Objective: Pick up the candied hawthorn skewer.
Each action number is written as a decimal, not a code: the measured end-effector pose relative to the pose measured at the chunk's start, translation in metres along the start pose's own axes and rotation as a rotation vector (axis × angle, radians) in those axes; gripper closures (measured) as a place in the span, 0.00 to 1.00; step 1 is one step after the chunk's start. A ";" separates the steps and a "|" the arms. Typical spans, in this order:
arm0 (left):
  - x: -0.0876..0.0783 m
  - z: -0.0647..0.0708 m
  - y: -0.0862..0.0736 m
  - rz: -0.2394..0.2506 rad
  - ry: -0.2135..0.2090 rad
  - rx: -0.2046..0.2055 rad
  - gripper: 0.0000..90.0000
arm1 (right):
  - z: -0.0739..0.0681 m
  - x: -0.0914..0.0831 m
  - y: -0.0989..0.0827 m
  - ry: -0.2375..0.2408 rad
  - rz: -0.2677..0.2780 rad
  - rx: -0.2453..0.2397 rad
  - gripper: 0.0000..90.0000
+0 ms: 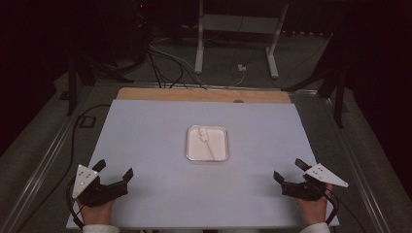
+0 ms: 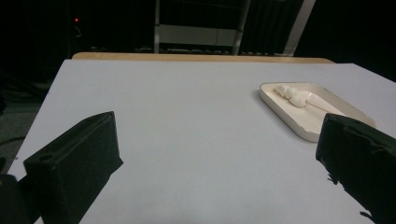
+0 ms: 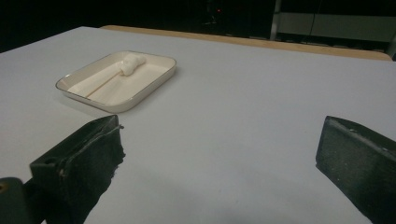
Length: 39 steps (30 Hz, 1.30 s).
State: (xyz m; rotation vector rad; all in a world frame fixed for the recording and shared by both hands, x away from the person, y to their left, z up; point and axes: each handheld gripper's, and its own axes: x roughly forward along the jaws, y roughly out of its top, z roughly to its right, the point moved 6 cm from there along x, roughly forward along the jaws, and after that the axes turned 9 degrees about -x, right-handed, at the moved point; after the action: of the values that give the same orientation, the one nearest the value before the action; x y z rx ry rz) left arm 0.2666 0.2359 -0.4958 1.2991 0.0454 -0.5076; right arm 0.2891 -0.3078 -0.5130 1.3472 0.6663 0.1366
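Observation:
A shallow white tray lies at the middle of the pale table sheet. In it rests a white skewer with lumpy white pieces at its far end and a thin stick pointing toward me. The tray and skewer appear at the right of the left gripper view. In the right gripper view the tray and skewer sit at the upper left. My left gripper rests near the front left corner, jaws wide apart and empty. My right gripper sits near the front right, also open and empty.
The pale sheet covers a wooden tabletop whose far edge shows beyond it. Cables and white stand legs lie on the floor behind. Metal rails run along both table sides.

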 end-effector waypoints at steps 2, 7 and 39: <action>0.001 0.000 -0.001 -0.007 0.006 -0.006 0.01 | -0.001 0.000 0.000 -0.003 -0.003 -0.002 0.01; 0.002 0.003 -0.002 -0.030 0.015 -0.010 0.01 | 0.000 0.001 -0.001 -0.003 -0.009 0.013 0.01; 0.073 0.072 0.041 -0.162 -0.133 0.000 0.01 | 0.005 -0.002 -0.003 -0.044 -0.037 0.059 0.00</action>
State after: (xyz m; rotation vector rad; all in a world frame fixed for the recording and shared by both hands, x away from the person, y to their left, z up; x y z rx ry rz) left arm 0.3290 0.1521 -0.4609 1.2651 0.0396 -0.7314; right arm 0.2893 -0.3140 -0.5147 1.3901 0.6621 0.0580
